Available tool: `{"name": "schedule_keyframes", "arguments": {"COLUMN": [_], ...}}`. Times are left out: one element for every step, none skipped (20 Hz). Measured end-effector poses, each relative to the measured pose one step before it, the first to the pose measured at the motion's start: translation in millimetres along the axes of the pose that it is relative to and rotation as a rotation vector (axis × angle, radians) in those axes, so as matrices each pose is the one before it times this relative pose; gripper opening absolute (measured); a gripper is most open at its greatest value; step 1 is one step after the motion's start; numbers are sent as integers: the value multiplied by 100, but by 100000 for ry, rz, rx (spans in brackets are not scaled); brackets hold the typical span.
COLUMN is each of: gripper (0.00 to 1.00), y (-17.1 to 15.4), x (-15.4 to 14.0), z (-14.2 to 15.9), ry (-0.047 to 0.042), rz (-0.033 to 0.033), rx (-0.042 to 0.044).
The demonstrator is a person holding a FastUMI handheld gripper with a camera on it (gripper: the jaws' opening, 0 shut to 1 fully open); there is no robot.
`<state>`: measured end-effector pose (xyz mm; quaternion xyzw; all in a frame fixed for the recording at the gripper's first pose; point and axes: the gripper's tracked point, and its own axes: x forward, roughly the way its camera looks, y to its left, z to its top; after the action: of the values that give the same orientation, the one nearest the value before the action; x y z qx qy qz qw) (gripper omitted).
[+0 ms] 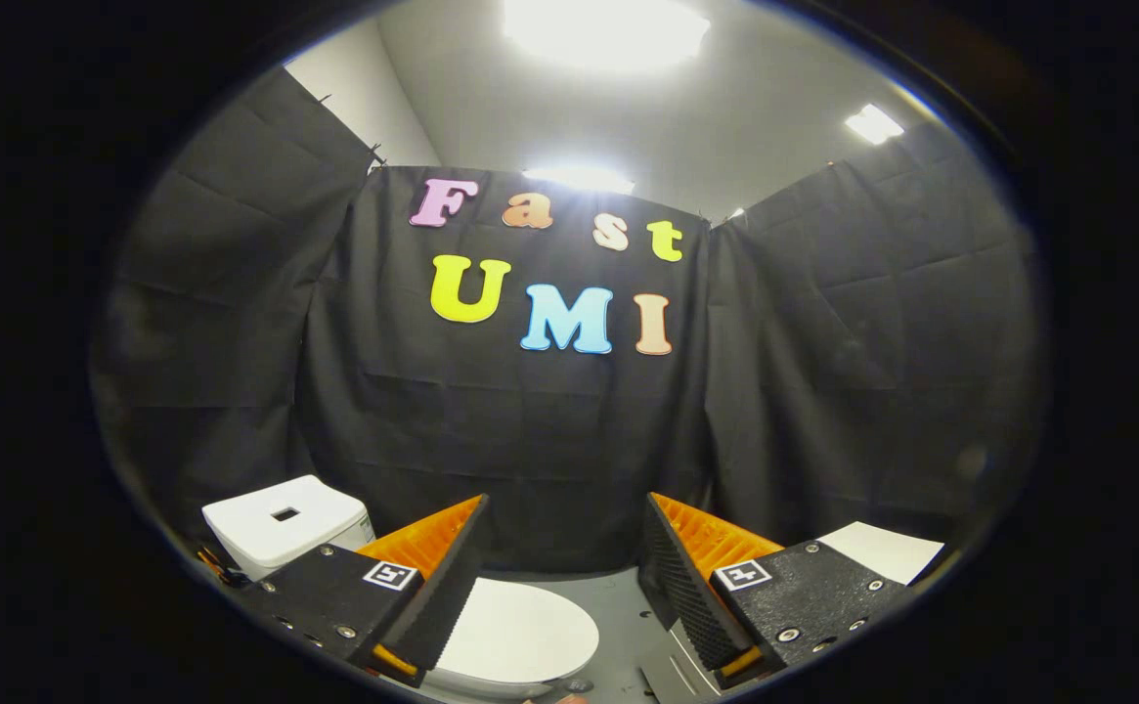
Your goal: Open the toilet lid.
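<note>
Toilet lid [520, 636] lies flat and closed on the grey floor [623, 606] below the gripper [561, 567], whose fingers gape wide and empty above it, likely readying an approach.

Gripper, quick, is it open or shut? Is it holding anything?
Gripper: open, jaws wide apart and holding nothing; the closed toilet lid lies below, between them, untouched.

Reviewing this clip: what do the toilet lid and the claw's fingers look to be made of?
Toilet lid: smooth white, faint sheen, likely plastic, lying closed. The open claw hangs above it, touching nothing; its fingers look like ribbed orange plastic, possibly printed, with black toothed pads, probably rubber.
</note>
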<state>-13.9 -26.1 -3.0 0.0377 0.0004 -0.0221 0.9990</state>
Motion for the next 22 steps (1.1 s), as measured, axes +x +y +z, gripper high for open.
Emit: {"name": "schedule_keyframes", "arguments": {"gripper": [95, 95, 94, 94, 95, 95, 95, 95, 95, 95, 95, 95, 95, 95, 95, 95, 95, 95, 94, 94, 94, 94], "y": [-152, -36, -53, -89, 27, 328, 488, 372, 211, 95, -56, -98, -230, -233, -258, -283, -176, -87, -359, -373, -202, -209], "x": [109, 145, 112, 236, 198, 396, 351, 346, 474, 453, 402, 360, 362, 317, 288, 315, 360, 330, 322, 334, 226, 279], "z": [-207, -146, -242, -310, -787, -978, -1168, -1235, -1368, -1246, -1159, -1036, -1142, -1028, -1162, -977, -1030, -845, -1055, -871, -869, -951], "ry": [194, 190, -268, -231, 880, 1592, 2266, 2632, 3113, 2847, 2595, 2217, 2173, 2278, 2385, 1751, 1902, 1805, 2266, 1992, 2265, 2841], "rz": [-232, 105, 157, -106, 32, 865, 1308, 1040, 847, 424, -14, -393, -578, -463, -498, -421, 218, 232, -259, -193, 193, 637], "rx": [366, 829, 971, 1001, 1449, 1979, 2439, 2676, 2256, 1697, 1227, 699, 654, 910, 1183, 1487, 1590, 2069, 2468, 2803, 3264, 3916]}}
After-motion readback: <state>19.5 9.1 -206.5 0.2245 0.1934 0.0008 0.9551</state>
